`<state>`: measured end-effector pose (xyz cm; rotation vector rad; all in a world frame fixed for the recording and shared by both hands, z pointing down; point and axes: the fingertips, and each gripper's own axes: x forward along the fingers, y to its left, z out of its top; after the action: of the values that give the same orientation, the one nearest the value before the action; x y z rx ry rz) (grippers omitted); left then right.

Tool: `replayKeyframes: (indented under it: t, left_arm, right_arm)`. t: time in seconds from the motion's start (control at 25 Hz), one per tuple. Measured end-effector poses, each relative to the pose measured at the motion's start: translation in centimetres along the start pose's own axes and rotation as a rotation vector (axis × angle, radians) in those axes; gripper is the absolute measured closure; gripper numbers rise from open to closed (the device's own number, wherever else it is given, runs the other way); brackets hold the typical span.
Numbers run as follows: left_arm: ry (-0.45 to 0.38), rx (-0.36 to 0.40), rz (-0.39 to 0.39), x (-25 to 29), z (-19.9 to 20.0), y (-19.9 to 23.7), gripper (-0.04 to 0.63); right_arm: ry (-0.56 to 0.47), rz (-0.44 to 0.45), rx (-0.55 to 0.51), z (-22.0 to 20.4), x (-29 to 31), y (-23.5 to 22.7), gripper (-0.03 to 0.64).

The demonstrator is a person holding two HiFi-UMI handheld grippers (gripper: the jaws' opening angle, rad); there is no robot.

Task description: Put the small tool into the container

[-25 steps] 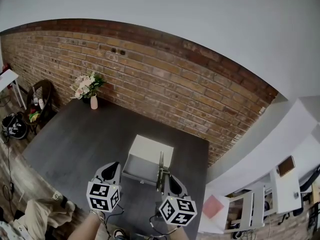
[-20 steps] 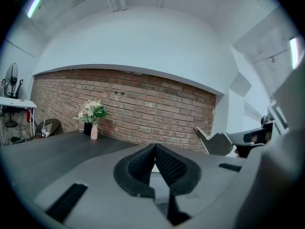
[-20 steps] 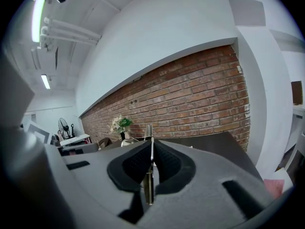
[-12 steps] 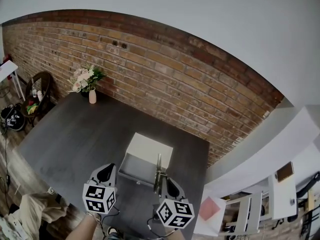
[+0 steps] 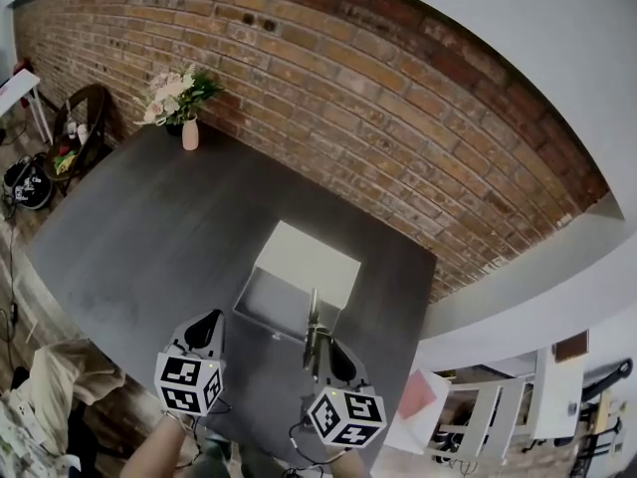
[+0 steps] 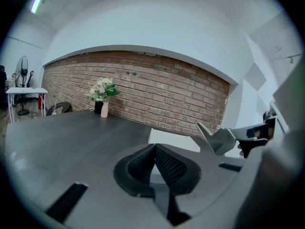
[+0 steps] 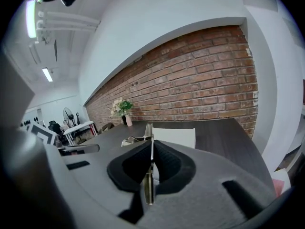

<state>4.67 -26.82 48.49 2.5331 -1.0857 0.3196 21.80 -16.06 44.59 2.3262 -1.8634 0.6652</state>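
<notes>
A white container stands on the dark table with its lid flipped open toward the brick wall. My right gripper is just in front of it, shut on a thin flat metal tool. The tool's tip reaches over the container's near rim. In the right gripper view the tool stands on edge between the pads, with the container beyond. My left gripper is left of the container's near corner. Its jaws are shut with nothing between them.
A vase of flowers stands at the table's far left corner against the brick wall. A chair and bags are on the floor at left. White shelving and a pink item lie beyond the table's right edge.
Both grippers have sunk toward the table in front of the container, with the tool still gripped in the right one. The head view now looks further down.
</notes>
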Motion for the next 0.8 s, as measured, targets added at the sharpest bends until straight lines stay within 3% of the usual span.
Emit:
replayKeyframes:
  t: [0.4,0.8]
  left_arm:
    - [0.053,-0.033,0.043,0.8,-3.1,1.3,0.591]
    - [0.074,-0.072,0.102,0.4,-5.2,3.4,0.591]
  right_arm:
    - [0.064,0.035,-0.088,-1.4,2.1,-0.5,0.607]
    - [0.14,0.125,-0.322,-1.5,5.5,0.2,0.607]
